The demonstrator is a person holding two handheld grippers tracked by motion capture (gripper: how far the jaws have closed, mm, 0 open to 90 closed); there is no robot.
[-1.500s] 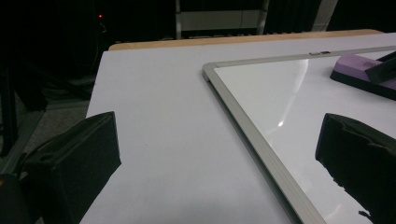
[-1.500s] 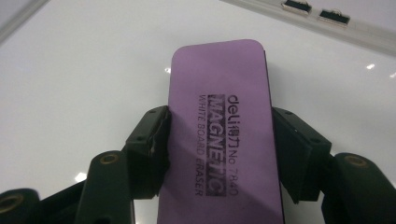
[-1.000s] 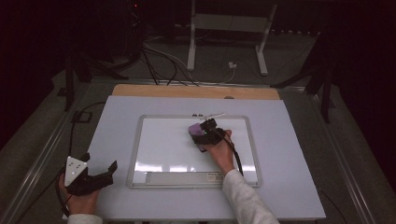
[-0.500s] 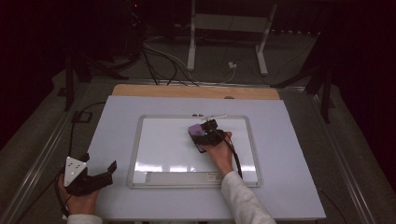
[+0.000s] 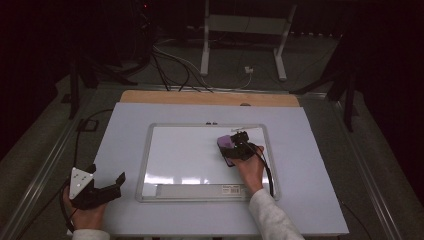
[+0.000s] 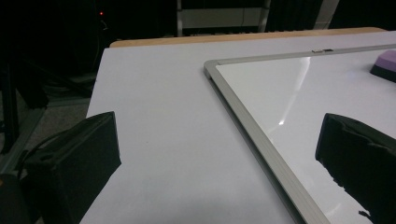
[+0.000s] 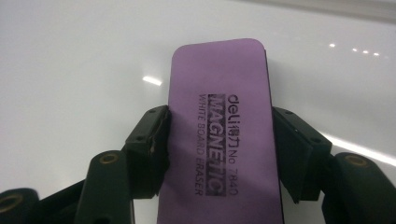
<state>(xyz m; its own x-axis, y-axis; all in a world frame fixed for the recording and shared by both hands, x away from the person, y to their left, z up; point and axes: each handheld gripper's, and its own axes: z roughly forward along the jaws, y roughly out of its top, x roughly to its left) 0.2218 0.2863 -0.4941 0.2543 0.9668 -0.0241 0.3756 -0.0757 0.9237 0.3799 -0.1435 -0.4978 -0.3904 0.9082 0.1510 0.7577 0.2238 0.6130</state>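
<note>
A white whiteboard (image 5: 185, 155) with a grey metal frame lies flat in the middle of the table. My right gripper (image 5: 235, 148) is shut on a purple magnetic whiteboard eraser (image 5: 226, 142), which lies flat on the upper right part of the board. In the right gripper view both pads press the long sides of the eraser (image 7: 224, 116) over the glossy board (image 7: 84, 70). My left gripper (image 5: 107, 173) rests at the table's front left, open and holding nothing. Seen along its wide-apart jaws, the left gripper (image 6: 219, 154) faces the board's corner (image 6: 299, 93) and the distant eraser (image 6: 385, 63).
A pale sheet (image 5: 310, 165) covers the table, and a wooden strip (image 5: 210, 97) shows along its far edge. Beyond the table, cables (image 5: 175, 62) and a metal stand (image 5: 240, 45) are on the dark floor. Metal rails run along both sides of the table.
My right gripper has slid the eraser a little to the right across the board. The left gripper has stayed where it was.
</note>
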